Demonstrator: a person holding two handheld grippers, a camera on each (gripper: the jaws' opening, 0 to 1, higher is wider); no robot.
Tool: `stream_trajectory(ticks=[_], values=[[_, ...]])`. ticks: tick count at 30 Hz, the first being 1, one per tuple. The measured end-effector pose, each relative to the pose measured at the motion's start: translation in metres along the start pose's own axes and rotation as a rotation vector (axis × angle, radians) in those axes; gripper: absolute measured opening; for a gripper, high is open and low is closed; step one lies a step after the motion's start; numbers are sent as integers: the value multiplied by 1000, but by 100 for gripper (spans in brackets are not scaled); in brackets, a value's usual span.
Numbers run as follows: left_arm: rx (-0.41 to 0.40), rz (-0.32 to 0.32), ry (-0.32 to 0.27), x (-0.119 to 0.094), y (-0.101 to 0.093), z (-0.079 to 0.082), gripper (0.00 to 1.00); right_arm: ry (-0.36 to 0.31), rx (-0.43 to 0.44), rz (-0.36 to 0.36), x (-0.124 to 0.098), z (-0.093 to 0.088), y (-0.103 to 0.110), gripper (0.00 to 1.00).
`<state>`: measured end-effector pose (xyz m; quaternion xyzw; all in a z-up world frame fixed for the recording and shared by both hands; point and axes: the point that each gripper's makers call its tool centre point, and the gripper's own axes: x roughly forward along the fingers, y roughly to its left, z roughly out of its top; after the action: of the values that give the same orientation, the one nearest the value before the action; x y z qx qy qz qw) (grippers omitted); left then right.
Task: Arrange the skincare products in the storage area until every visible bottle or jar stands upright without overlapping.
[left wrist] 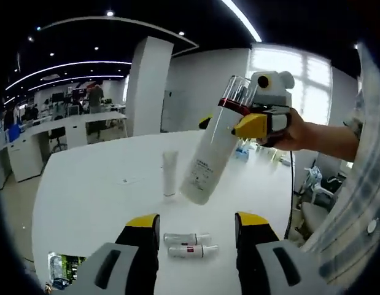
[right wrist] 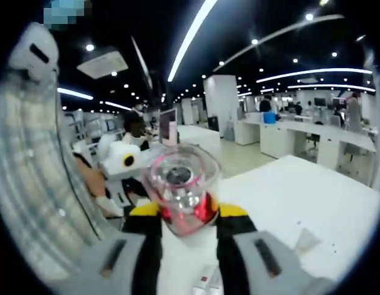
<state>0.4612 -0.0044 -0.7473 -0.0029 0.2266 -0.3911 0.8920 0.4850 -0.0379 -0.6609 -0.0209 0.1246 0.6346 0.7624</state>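
Your round white table point(left wrist: 91, 184) carries the products; your right gripper point(left wrist: 254, 123) is clamped on the tall white bottle point(left wrist: 211, 153) just below its clear cap, holding it above the table, tilted, base toward you, cap away; a slim white tube point(left wrist: 170, 175) stands upright; two small bottles point(left wrist: 190, 244) lie flat side by side between your left gripper's point(left wrist: 197, 230) parted, empty jaws.

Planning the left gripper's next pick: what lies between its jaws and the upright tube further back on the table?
In the left gripper view, two small tubes lie flat, side by side, just beyond the left gripper. Past them, bare white table up to the upright tube.
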Motion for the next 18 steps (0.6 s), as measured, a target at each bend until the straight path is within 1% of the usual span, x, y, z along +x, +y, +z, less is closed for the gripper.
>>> stream_trajectory(ticks=[4, 10, 12, 15, 18], values=[[79, -31, -27, 0, -11, 17, 53, -20, 3, 47, -1, 9, 14, 30], [186, -78, -26, 4, -28, 28, 55, 17, -17, 70, 5, 8, 28, 30], [202, -85, -28, 5, -31, 30, 54, 26, -21, 76, 7, 7, 33, 30], [225, -118, -27, 7, -37, 32, 52, 47, -30, 88, 13, 5, 41, 31], [260, -134, -18, 8, -40, 30, 45, 78, -41, 99, 19, 2, 48, 31]])
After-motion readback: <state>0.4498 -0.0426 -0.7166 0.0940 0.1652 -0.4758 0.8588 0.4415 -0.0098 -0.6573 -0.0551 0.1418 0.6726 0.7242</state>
